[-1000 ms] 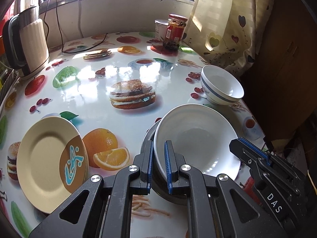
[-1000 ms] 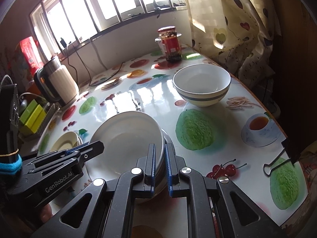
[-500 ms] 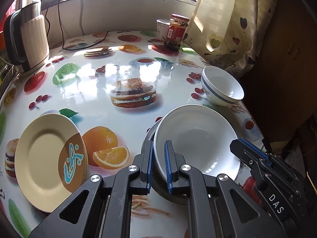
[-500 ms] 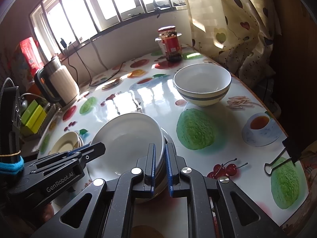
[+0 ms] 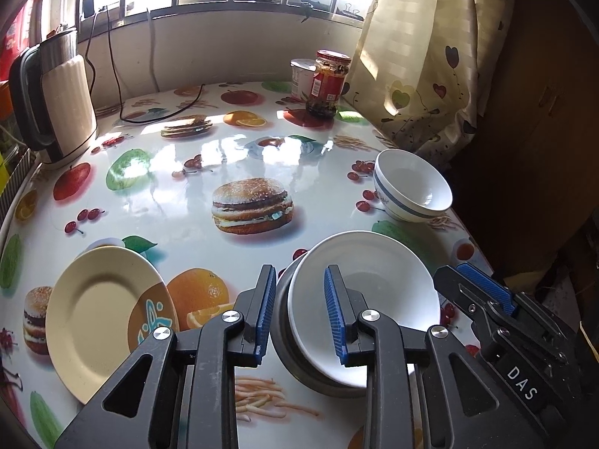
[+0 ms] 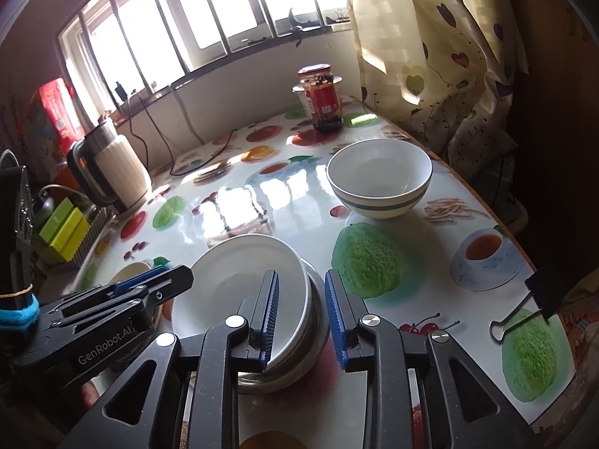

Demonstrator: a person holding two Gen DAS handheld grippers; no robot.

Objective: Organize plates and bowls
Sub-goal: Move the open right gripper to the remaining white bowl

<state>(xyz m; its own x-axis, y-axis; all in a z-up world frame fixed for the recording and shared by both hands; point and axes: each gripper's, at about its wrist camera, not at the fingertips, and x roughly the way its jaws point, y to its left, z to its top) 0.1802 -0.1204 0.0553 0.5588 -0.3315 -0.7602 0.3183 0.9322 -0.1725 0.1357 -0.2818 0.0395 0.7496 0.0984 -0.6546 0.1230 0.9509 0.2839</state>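
A white deep plate (image 5: 374, 292) rests tilted in a metal bowl (image 5: 284, 340) at the table's near edge; both show in the right wrist view, plate (image 6: 239, 284) and metal bowl (image 6: 314, 321). My left gripper (image 5: 299, 314) is open, its jaws on either side of the stack's left rim. My right gripper (image 6: 301, 318) is open around the right rim. A cream plate with a brown and blue patch (image 5: 101, 325) lies at the left. A white bowl with a blue stripe (image 5: 411, 187) stands at the right, also seen in the right wrist view (image 6: 380, 177).
An electric kettle (image 5: 56, 101) stands at the back left with its cord (image 5: 157, 116). A red-lidded jar (image 5: 325, 82) and a white cup (image 5: 301, 78) stand by the curtain. A binder clip (image 6: 524, 307) lies near the table's right edge.
Both grippers have opened and let go of the rims of the white plate and metal bowl. The stack now rests on the table.
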